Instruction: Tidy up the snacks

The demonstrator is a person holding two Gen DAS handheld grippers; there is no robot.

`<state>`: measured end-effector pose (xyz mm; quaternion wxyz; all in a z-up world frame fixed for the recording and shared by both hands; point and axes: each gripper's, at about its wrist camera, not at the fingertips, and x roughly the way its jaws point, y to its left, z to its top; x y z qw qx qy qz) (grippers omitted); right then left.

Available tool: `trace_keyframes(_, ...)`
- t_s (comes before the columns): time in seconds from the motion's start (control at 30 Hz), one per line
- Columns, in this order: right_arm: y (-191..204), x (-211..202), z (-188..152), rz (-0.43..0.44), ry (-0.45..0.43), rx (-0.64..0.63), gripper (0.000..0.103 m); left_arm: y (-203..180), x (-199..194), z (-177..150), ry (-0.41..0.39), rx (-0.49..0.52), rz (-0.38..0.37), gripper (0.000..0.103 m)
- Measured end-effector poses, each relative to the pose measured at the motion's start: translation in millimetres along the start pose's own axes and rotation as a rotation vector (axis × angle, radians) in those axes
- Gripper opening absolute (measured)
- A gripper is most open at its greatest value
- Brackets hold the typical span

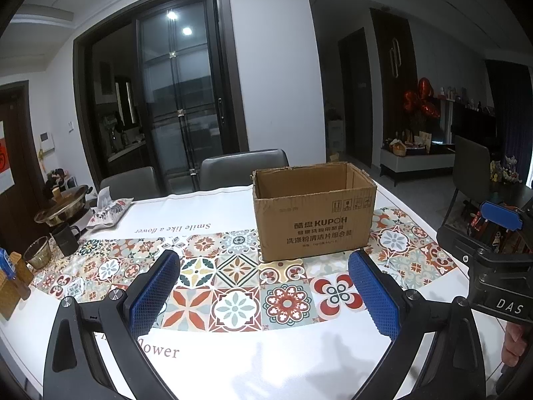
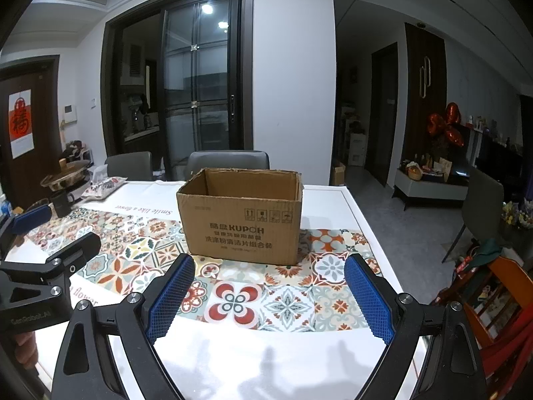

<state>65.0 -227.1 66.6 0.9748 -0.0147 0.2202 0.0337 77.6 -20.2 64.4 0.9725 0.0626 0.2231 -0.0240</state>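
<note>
Both tools (image 1: 263,280) (image 2: 269,278) spread wide, empty; brown cardboard box (image 2: 240,230) open-topped, upright, edges frayed.

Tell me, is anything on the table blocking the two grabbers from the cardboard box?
Nothing visible does. Only bare patterned tablecloth lies between the open right gripper, the open left gripper and the cardboard box. No snacks show.

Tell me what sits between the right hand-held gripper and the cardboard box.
Nothing: only bare patterned tablecloth lies between the open right hand-held gripper and the cardboard box, seen in the right wrist view.
</note>
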Motion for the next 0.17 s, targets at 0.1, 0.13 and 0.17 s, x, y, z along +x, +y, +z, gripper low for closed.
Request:
trace_keyframes(0.1, 0.1, -0.7, -0.7, 0.001, 0.002, -0.001, 0.092, 0.1, 0.8, -0.5, 0.002, 0.002, 0.002, 0.103)
trace_keyframes(0.13, 0.6, -0.4, -0.3, 0.000, 0.002, 0.000, 0.092, 0.2, 1.0, -0.5, 0.002, 0.002, 0.001, 0.103)
trace_keyframes(0.17, 0.9, -0.3, -0.3, 0.001, 0.002, -0.001, 0.092, -0.1, 1.0, -0.7, 0.002, 0.004, 0.002, 0.103)
